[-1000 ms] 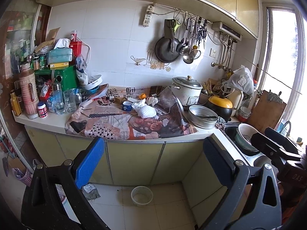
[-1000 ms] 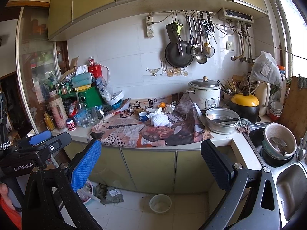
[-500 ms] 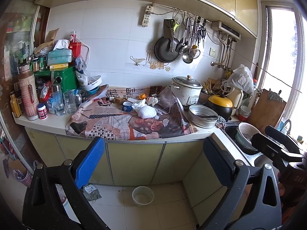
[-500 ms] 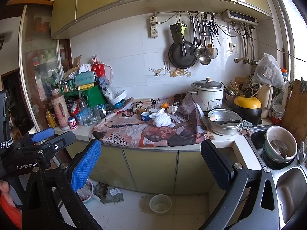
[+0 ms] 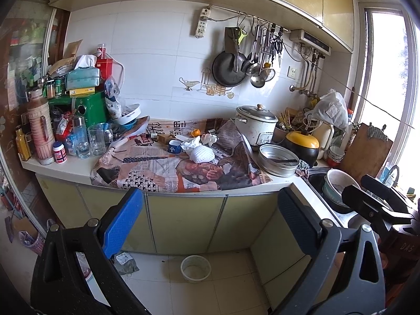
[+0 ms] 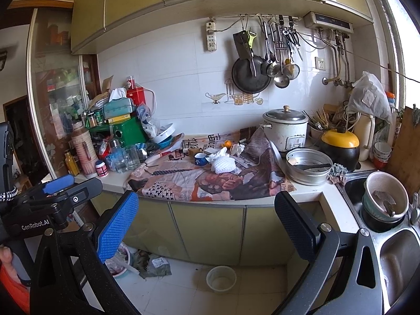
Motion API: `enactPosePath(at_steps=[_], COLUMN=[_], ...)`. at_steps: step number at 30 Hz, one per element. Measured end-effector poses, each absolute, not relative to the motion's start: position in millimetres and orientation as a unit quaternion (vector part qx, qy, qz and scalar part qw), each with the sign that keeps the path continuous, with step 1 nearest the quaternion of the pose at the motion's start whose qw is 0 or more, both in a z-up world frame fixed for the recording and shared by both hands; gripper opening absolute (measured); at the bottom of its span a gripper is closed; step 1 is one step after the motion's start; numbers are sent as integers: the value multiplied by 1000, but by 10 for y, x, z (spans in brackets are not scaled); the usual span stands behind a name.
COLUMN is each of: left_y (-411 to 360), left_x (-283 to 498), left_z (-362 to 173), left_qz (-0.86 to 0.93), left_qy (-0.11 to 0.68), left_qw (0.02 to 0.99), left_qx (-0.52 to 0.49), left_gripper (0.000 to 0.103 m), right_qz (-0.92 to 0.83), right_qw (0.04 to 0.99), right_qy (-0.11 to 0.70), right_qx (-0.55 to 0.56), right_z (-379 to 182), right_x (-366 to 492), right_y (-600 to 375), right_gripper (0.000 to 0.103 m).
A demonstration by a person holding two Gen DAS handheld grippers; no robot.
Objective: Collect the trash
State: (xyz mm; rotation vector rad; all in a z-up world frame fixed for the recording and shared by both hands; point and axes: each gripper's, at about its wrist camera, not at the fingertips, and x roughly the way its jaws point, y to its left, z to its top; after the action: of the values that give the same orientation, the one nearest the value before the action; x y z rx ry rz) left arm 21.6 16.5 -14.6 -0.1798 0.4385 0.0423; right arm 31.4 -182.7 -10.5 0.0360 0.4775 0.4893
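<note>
Hanging nearest of all, the left gripper (image 5: pixel 210 220) and the right gripper (image 6: pixel 207 218) both stand with fingers spread wide and nothing between them, well short of the worktop and level with the yellow cabinet doors (image 5: pixel 183 220); on the floor below lie a small white bowl (image 5: pixel 195 267) and, to its left, a flattened grey wrapper (image 6: pixel 155 263) that looks like trash too. Farther off, the counter (image 5: pixel 52 164) carries a spread of newspaper (image 5: pixel 162 168), and near its middle sits the likeliest target: a white foam net sleeve (image 5: pixel 201 154) with crumpled white tissue (image 5: pixel 191 144) touching its far left side and another crumpled wad (image 6: pixel 237 149) just beyond, beside a scrap of orange peel (image 6: pixel 226 144). A small blue cup (image 6: pixel 200 158) stands just left of the tissue. I judge all of this trash to be very light, soft and crushable, so it should give under the pads and not slip; pinching the foam net across its bulging middle from above seems best, with a shallow bite so the newspaper beneath is not dragged along. At the far right stand the rice cooker (image 5: pixel 256 126) and a steel pan (image 6: pixel 308 166), clear of the trash
</note>
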Motion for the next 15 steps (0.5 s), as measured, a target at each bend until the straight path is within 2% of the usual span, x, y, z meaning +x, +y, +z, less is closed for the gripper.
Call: enactPosePath(at_steps=[15], left_y=[-72], left_x=[485], left_z=[-75], left_qz=[45], left_qy=[210], left_qw=[973], left_qx=[-80], left_gripper=[103], right_qz=[232], right_qw=[944], right_qy=[233], right_qx=[24], right_z=[-127], right_x=[627], right_y=[-2019], right_gripper=[103])
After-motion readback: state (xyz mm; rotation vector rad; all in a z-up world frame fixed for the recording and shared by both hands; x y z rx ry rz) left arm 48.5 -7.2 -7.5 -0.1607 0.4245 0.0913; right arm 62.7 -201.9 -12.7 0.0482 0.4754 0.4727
